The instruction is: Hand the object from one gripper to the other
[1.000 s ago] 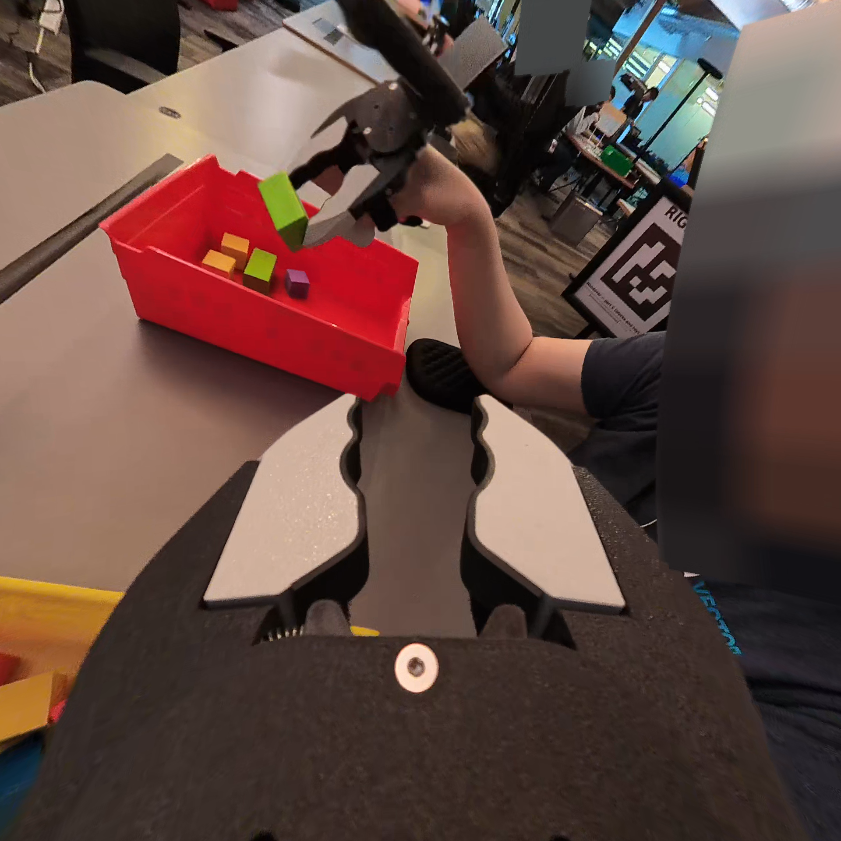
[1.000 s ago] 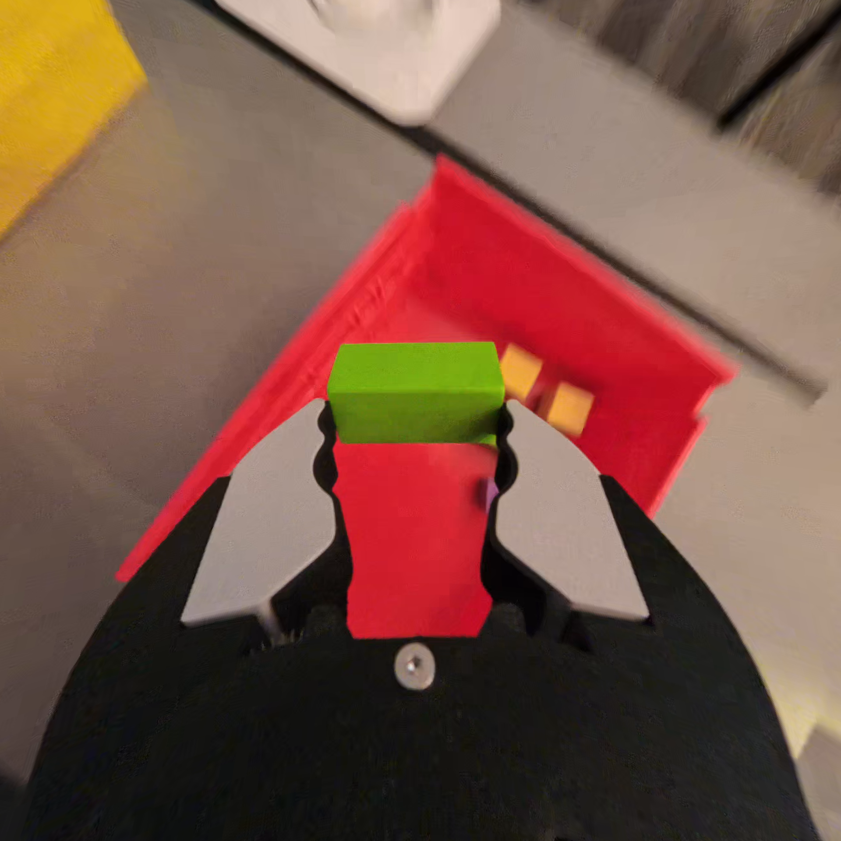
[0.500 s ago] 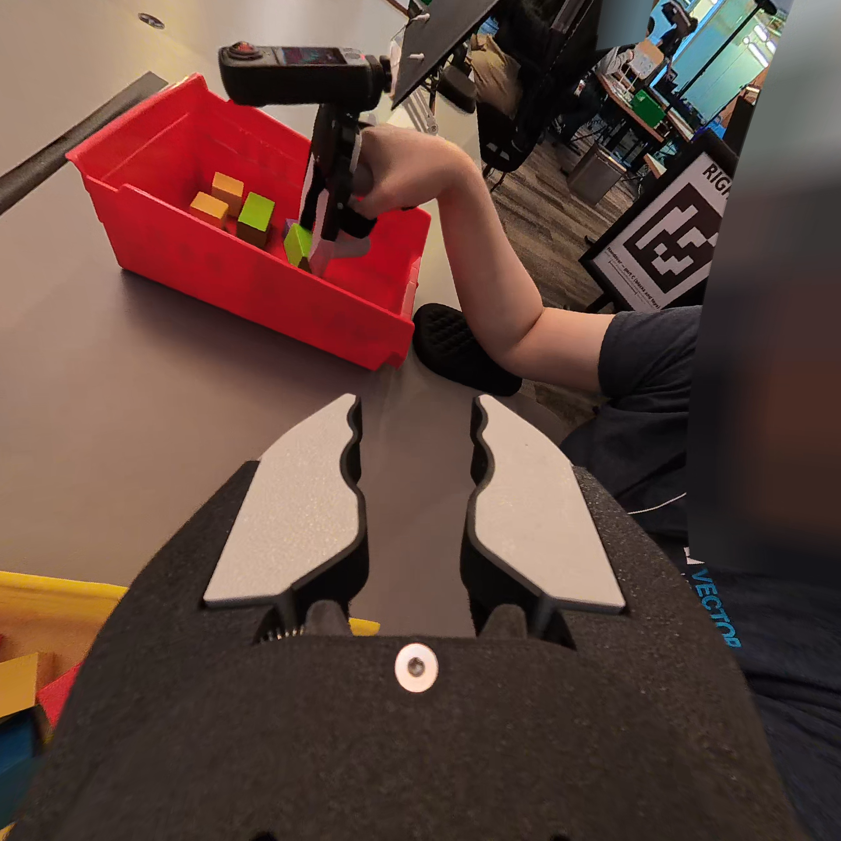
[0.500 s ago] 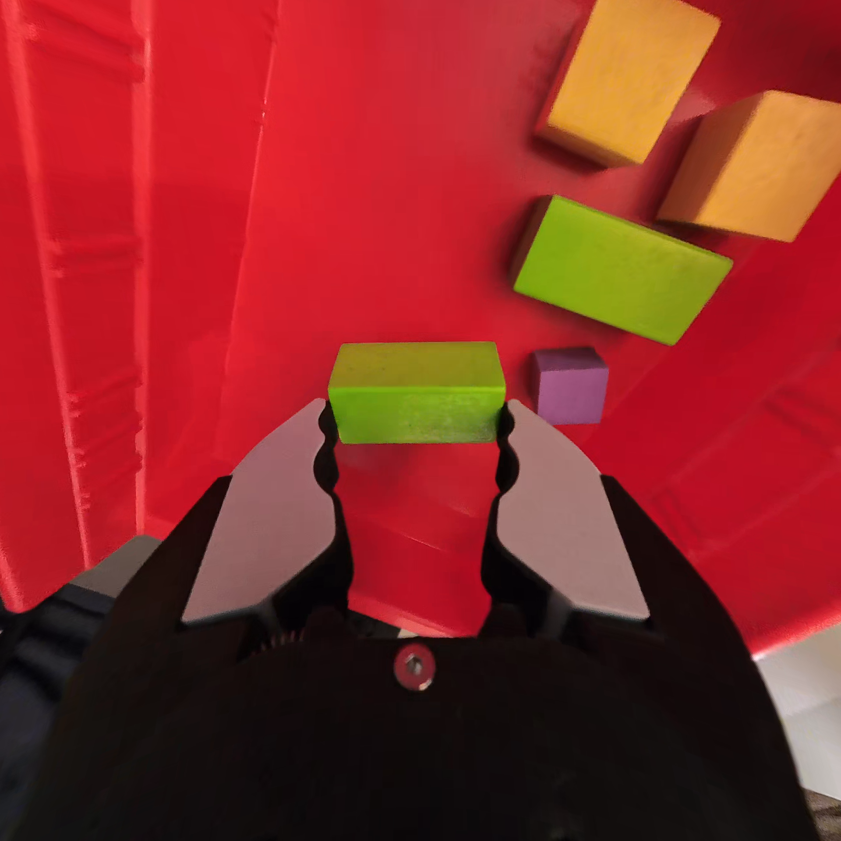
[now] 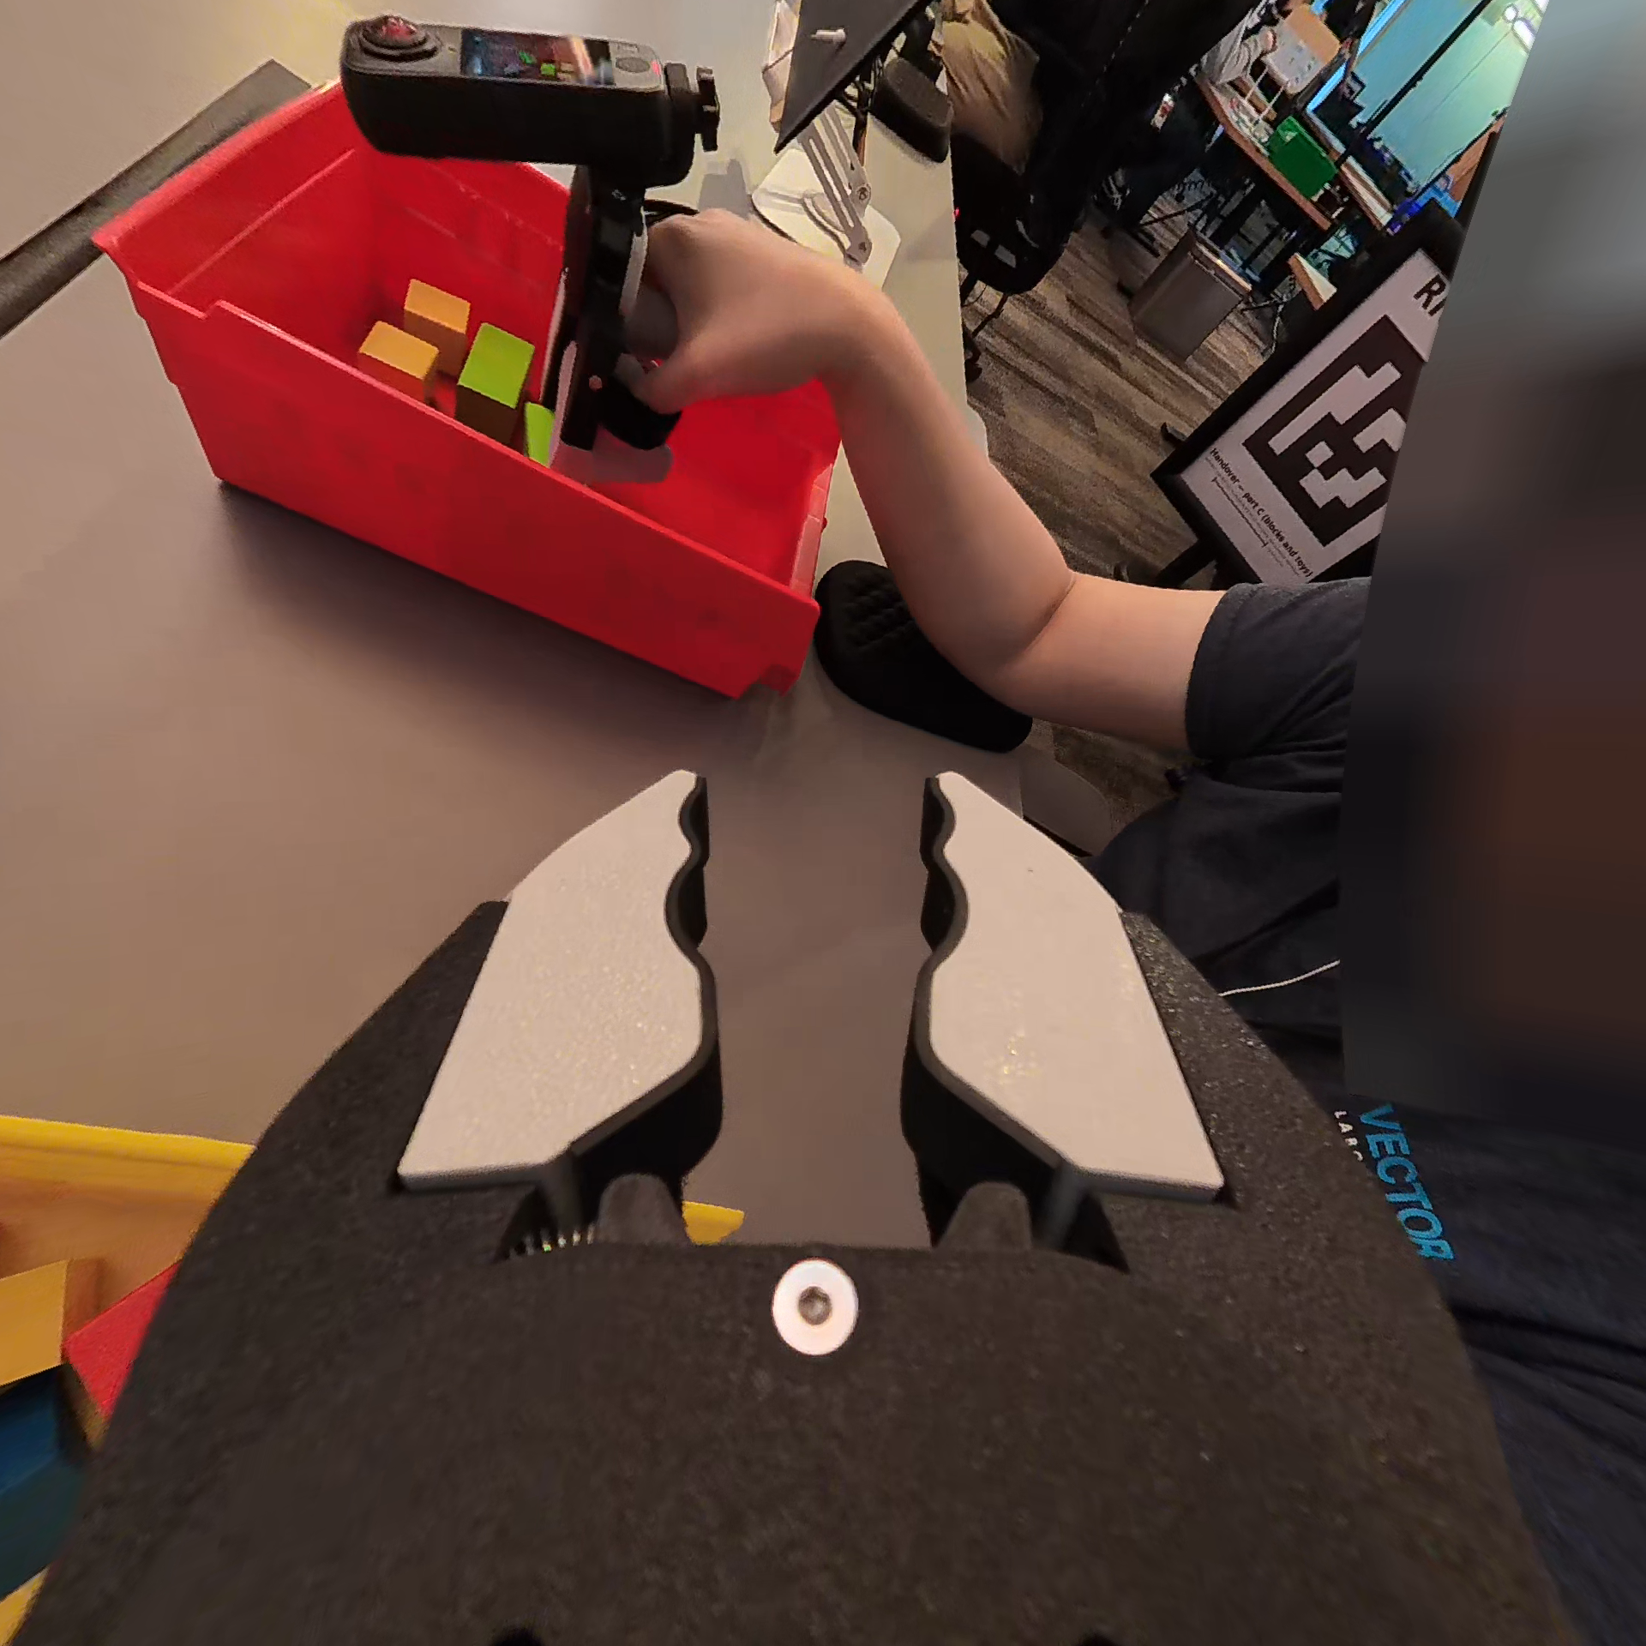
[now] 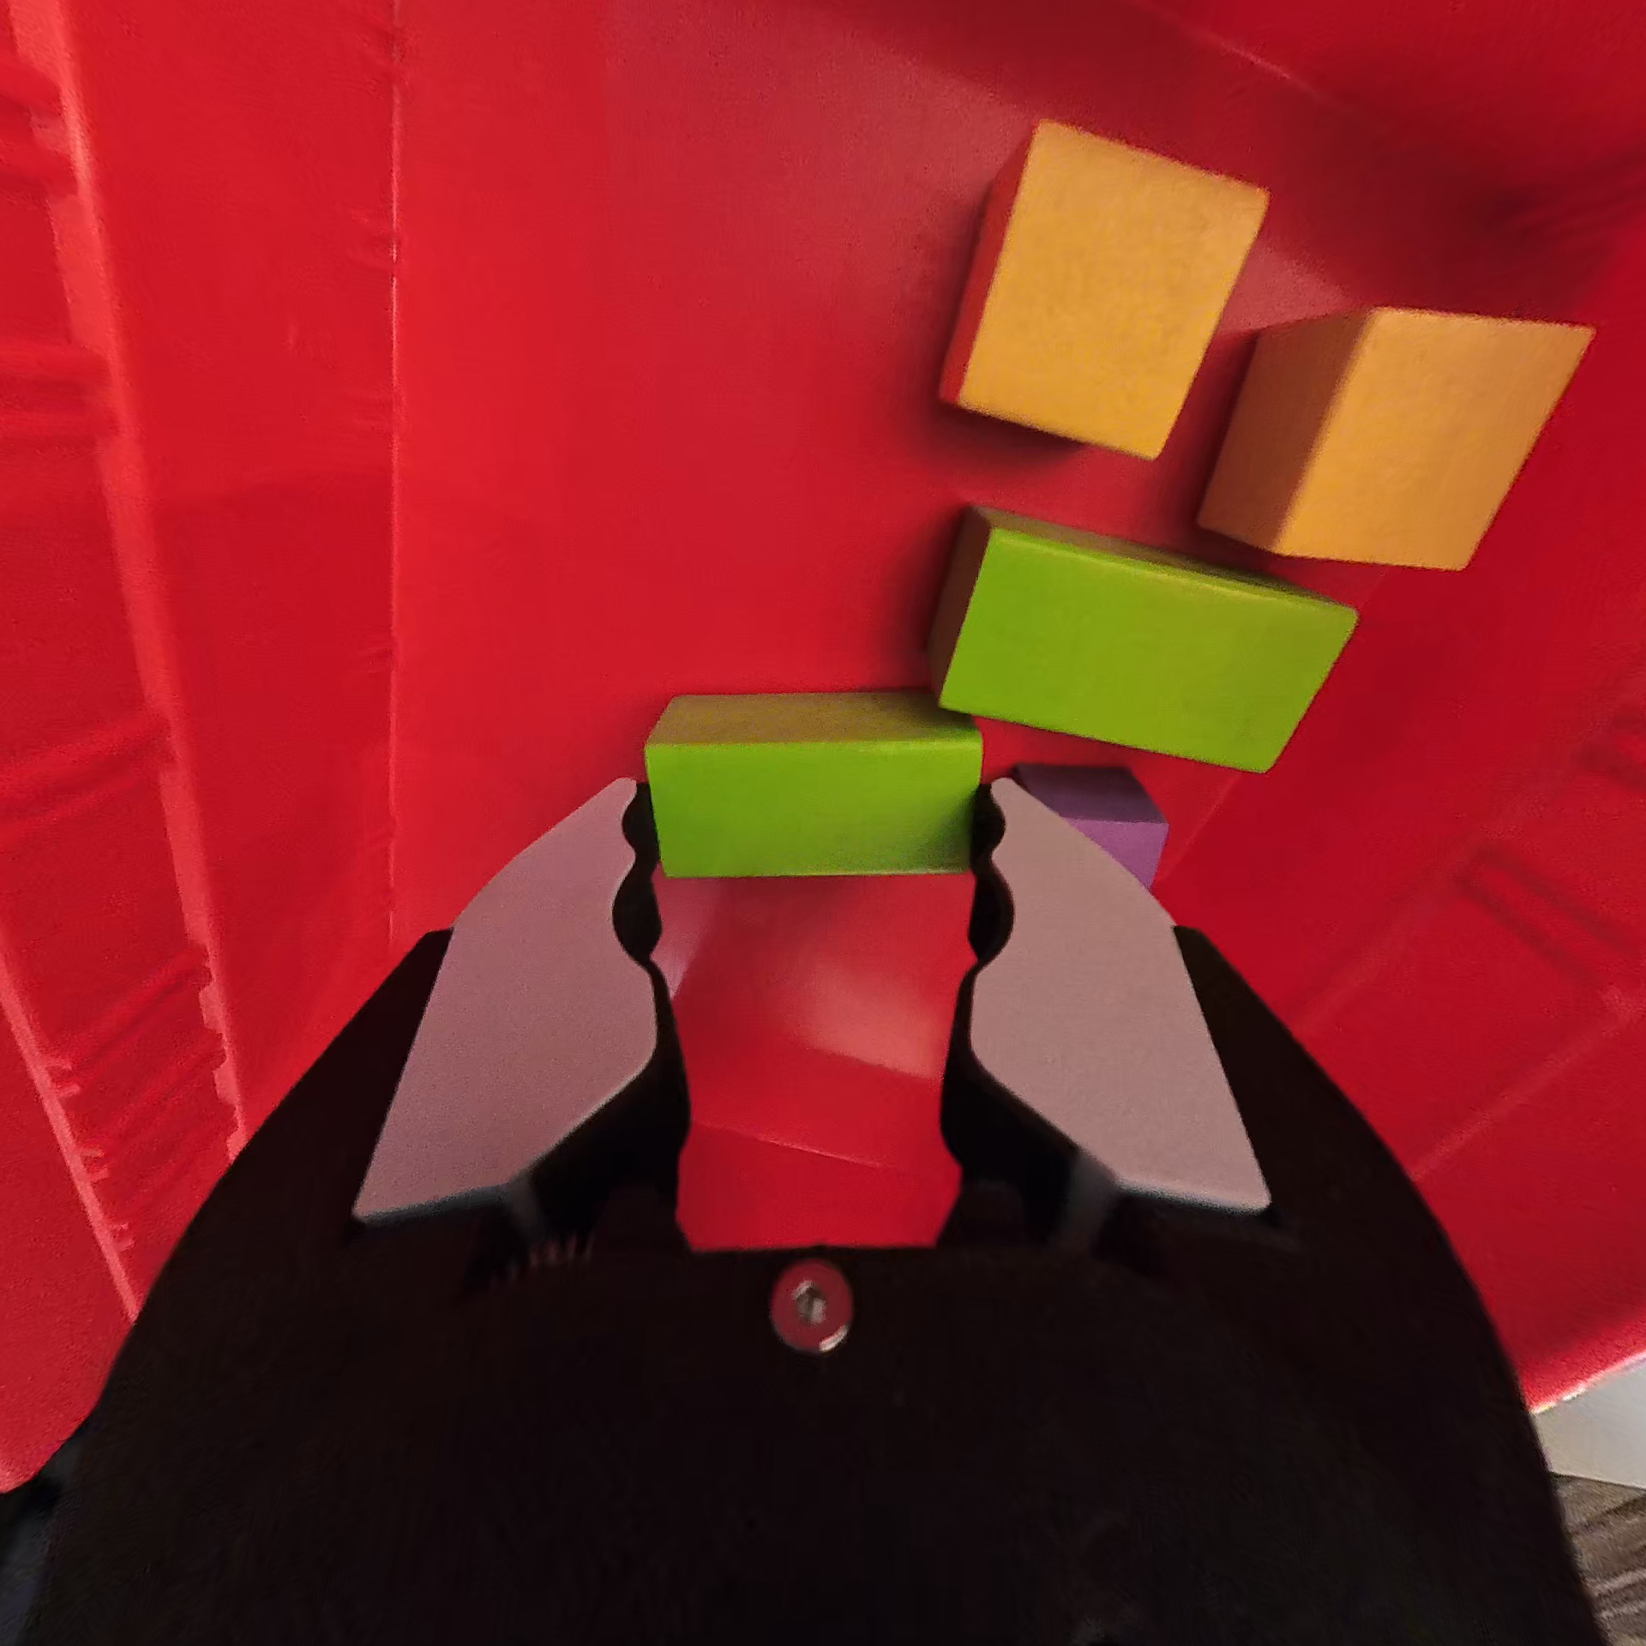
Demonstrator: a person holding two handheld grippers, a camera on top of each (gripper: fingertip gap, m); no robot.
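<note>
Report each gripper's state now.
Left gripper: open, empty.
Right gripper: shut on green block, inside the red bin.

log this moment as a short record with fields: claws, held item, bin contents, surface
right claw: shut on green block, low inside red bin
left claw: open, empty, over grey table
bin contents: second green block, two orange blocks, purple cube
held block contact: whether it touches the bin floor cannot be told
near left claw: yellow bin at lower left edge
handover: not happening now; claws apart
</note>
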